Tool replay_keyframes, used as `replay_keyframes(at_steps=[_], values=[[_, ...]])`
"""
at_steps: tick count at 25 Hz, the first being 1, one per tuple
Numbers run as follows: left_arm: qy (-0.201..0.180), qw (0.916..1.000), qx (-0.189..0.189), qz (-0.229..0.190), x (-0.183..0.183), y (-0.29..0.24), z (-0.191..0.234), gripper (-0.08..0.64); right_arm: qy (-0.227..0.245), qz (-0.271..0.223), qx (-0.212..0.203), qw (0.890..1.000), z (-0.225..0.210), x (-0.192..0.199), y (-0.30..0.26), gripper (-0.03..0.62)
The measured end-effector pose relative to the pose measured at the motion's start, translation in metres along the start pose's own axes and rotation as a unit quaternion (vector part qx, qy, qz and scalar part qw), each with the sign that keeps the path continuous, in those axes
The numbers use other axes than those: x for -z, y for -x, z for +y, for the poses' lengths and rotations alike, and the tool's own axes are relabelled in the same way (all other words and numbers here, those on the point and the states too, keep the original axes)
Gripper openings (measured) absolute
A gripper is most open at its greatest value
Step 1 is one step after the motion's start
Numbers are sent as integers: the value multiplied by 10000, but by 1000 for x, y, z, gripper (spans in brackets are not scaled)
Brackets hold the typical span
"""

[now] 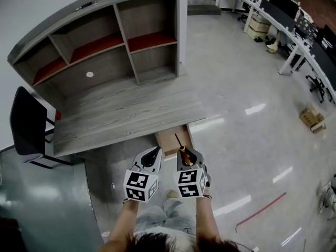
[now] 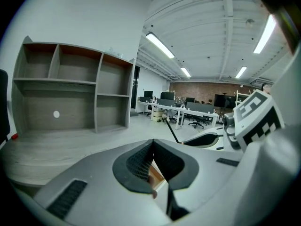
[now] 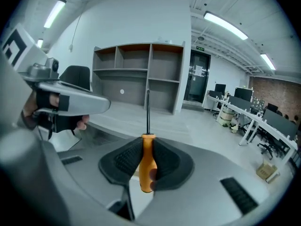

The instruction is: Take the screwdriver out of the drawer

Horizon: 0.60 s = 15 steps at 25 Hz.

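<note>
Right tool (image 3: pixel 146 144) clamps orange screwdriver (image 3: pixel 147 171) — over open drawer (image 1: pixel 169 142).

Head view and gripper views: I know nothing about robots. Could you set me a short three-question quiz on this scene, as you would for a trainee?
1. True or false: the orange-handled screwdriver lies loose on the grey wooden desk.
2. What are the right gripper's jaws closed on? A) nothing B) the screwdriver's handle C) a cup
3. Fill in: the pale wooden drawer under the desk's front edge is ____.
Key: 1 false; 2 B; 3 open.
</note>
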<state>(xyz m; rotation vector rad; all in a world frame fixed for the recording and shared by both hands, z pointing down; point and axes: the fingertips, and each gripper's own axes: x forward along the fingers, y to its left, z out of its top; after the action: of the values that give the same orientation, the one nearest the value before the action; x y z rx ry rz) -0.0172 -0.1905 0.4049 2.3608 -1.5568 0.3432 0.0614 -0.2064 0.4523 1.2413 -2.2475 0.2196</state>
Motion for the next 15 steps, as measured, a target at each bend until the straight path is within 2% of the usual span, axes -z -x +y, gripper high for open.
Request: replay_keyframes(at_steps=[15], values=[[-305,9984,373,-282,-27,85,-18,17,-139,-456,580,9972,28,-34,88,84]])
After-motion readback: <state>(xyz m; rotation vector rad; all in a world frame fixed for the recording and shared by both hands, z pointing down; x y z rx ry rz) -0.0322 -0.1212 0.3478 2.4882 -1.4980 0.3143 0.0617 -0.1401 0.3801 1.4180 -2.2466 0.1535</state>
